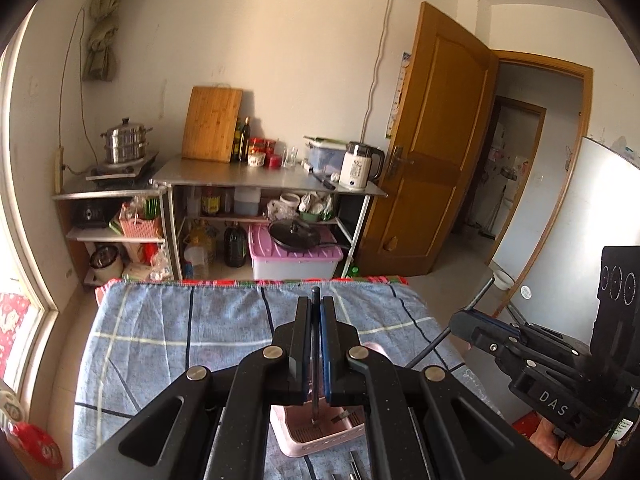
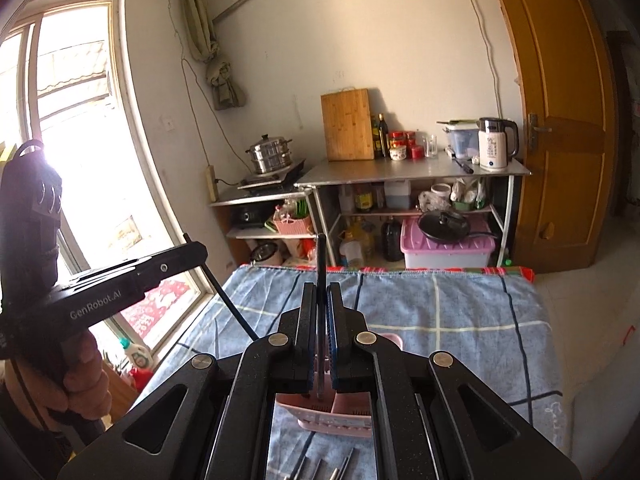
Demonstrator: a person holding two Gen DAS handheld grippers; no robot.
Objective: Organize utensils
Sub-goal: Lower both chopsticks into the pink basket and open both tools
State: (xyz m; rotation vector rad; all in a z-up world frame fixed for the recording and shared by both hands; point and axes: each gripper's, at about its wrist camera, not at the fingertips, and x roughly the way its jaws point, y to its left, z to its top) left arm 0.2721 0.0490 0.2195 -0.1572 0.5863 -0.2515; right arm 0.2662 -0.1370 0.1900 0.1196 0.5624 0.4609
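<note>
Both the left gripper (image 1: 316,304) and right gripper (image 2: 322,292) pinch a dark utensil upright, handles toward twelve o'clock, apparently for lowering into the pink basket (image 1: 320,436) below.

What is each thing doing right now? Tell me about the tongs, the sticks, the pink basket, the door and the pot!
left tongs: shut on a dark utensil
right tongs: shut on another dark utensil
left utensil: held above the basket
right utensil: held, pointing up
pink basket: on the blue cloth, open top
door: open
steamer pot: lid on
</note>
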